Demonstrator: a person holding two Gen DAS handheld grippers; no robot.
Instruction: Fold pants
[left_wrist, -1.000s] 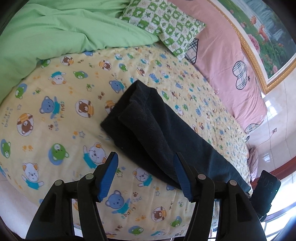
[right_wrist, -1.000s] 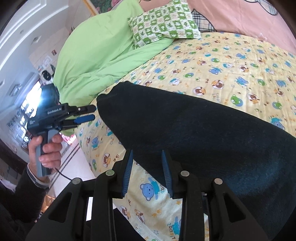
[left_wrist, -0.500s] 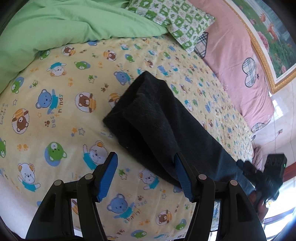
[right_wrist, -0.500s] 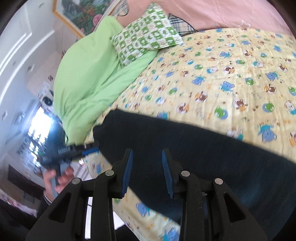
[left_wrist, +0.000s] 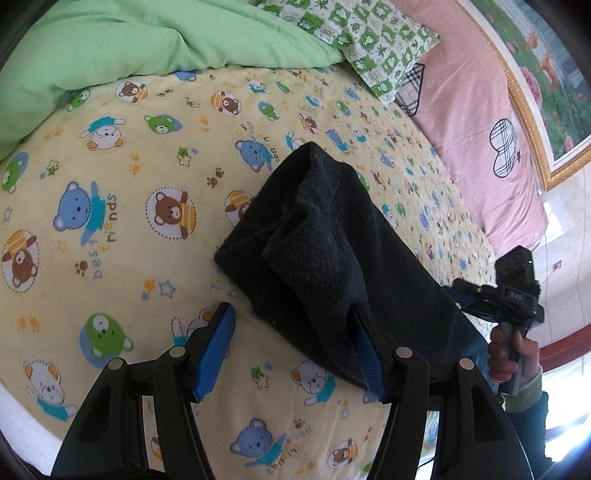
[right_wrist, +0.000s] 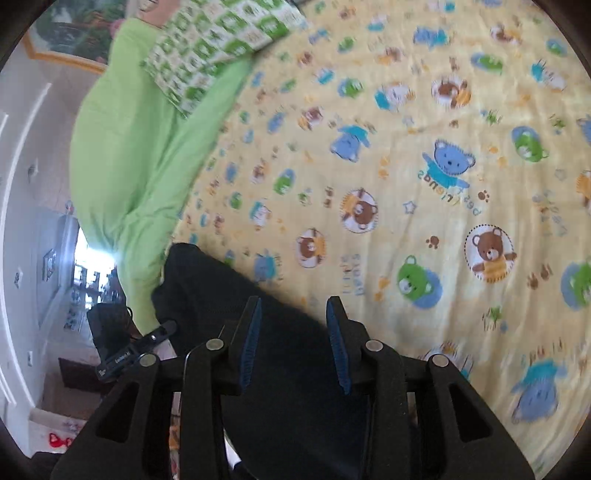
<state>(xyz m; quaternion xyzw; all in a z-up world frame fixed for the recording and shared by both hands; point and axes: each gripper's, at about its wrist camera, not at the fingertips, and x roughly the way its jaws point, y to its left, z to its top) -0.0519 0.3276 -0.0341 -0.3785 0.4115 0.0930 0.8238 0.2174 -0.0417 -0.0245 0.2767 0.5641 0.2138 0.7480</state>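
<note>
At the far left of the left wrist view lies one green duvet (left_wrist: 122, 40), bunched along the head of the bed, and beside it one green-and-white checked pillow (left_wrist: 369, 40) leans against one pink headboard cover (left_wrist: 476, 110). One yellow bedsheet (left_wrist: 92, 236) printed with bears covers the bed. On it lies the one pair of dark pants (left_wrist: 314, 236), folded lengthwise into a long strip that runs from mid-sheet toward the lower right, its near end doubled into two layers. The left gripper (left_wrist: 291, 354) hangs over the edge of that strip with its jaws wide apart: one blue pad stands clear over bare sheet and the other is just at the edge of the cloth, with nothing pinched. Farther right, one hand (left_wrist: 511, 354) holds the right gripper (left_wrist: 469, 295) near the strip's other end. In the right wrist view, which is blurred, the right gripper (right_wrist: 293, 347) is over the dark cloth, jaws partly apart and just opened a little, with the pants (right_wrist: 229, 302) showing in the gap below them but not squeezed. One framed picture (left_wrist: 546, 85) hangs at the right.
</note>
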